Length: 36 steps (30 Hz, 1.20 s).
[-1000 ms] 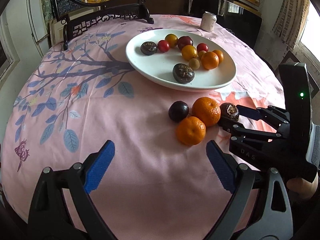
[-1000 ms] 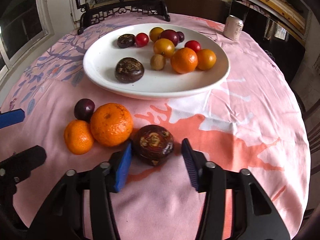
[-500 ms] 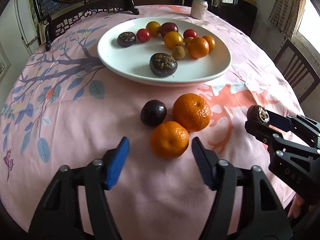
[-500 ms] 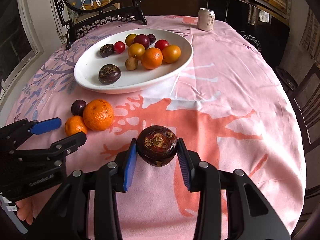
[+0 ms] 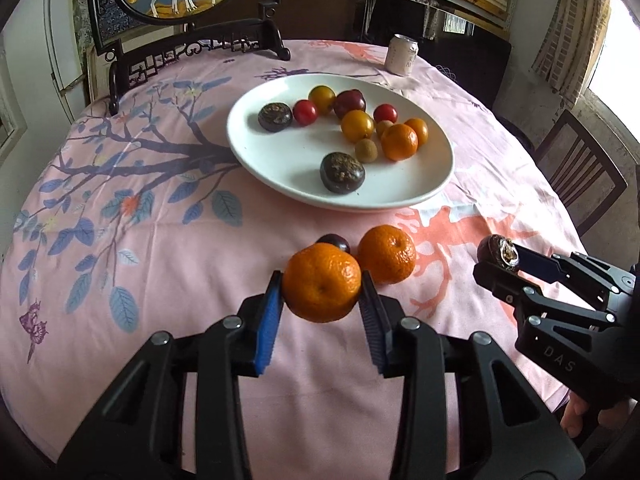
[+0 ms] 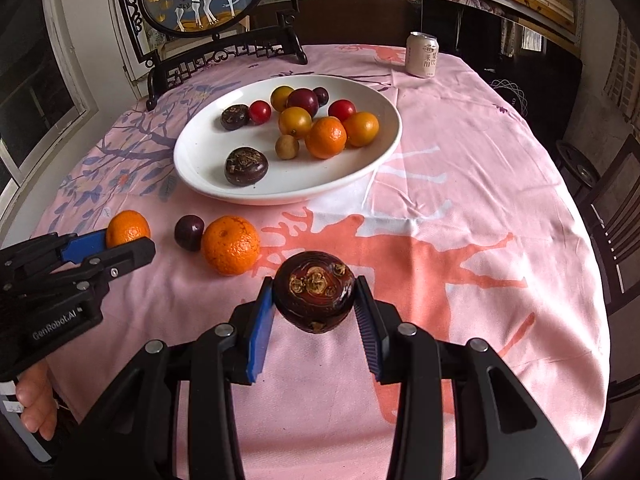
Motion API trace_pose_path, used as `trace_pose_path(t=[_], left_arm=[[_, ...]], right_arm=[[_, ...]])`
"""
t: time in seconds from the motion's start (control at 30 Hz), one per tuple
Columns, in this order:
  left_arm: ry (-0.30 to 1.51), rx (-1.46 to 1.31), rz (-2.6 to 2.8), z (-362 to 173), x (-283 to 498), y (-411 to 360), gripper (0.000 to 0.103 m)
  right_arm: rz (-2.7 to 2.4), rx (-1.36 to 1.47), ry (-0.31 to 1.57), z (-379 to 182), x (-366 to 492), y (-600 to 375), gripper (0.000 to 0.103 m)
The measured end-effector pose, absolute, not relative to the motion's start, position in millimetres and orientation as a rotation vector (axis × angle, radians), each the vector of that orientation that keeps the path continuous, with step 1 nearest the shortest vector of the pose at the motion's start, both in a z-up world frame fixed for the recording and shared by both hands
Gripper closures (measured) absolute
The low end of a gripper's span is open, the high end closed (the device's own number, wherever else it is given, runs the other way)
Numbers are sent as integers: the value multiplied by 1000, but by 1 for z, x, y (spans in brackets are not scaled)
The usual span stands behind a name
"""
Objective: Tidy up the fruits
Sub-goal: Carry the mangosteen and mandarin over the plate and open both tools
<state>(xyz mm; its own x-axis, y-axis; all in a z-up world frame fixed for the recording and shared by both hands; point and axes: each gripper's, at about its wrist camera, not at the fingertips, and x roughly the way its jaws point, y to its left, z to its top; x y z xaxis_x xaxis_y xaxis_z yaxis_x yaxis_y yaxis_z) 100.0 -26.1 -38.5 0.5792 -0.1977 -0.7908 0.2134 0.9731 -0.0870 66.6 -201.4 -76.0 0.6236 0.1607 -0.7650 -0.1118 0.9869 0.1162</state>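
While left hand-held gripper (image 5: 321,294) is clamped on mandarin (image 5: 322,282), mangosteen (image 6: 314,291) is pinched by right hand-held gripper (image 6: 314,300); second mandarin (image 6: 230,245), plum (image 6: 189,232) left on counter (image 6: 460,208) near plate (image 6: 200,152).

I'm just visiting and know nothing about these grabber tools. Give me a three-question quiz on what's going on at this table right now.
1. True or false: the left gripper is shut on a mandarin.
2. What does the right gripper hold? A) can B) dark brown fruit C) red tomato
3. Fill in: besides the held fruits, a second mandarin and a dark plum lie on the ____, not on the white plate.

Key: 1 true; 2 B, the dark brown fruit; 3 tablecloth.
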Motion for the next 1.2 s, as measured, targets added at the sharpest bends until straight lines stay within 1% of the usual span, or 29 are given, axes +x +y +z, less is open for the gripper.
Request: trace_pose_path(t=[0.2,0.47,0.57,0.73,1.0,1.03,1.07,1.1,1.13,1.17,1.2], left_arm=[[892,5,-198,-10,124,-6,65],[898,-4,-162,23,206,-8,65],[933,-13,-172,16,238,-18,65],[1022,-17,-174,-18,282,-37,65],[1044,1,-190,-37,309,-52,64],[1044,4,-189,-38,311,-53,64],[1040,3,-187,-37,313,-53,63],[1033,-2,-187,-36,314,-53,53],[1024,-8,-186,-33,314,-52,39],[1010,-17,-183,-29,313,-49,35],[1000,-21,-181,-24,310,-47,35]], right_arm=[[187,50,874,-64,71,-193,63],[227,4,825,-31,128,-181,63],[206,10,824,-29,165,-185,63],[170,-2,843,-46,223,-192,63],[174,-15,877,-61,263,-194,63],[172,-16,879,-62,265,-194,62],[171,-18,882,-63,267,-194,57],[166,-23,876,-63,267,-194,54],[155,-33,865,-61,266,-193,49],[146,-45,854,-58,263,-193,47],[144,-54,844,-55,260,-193,47]])
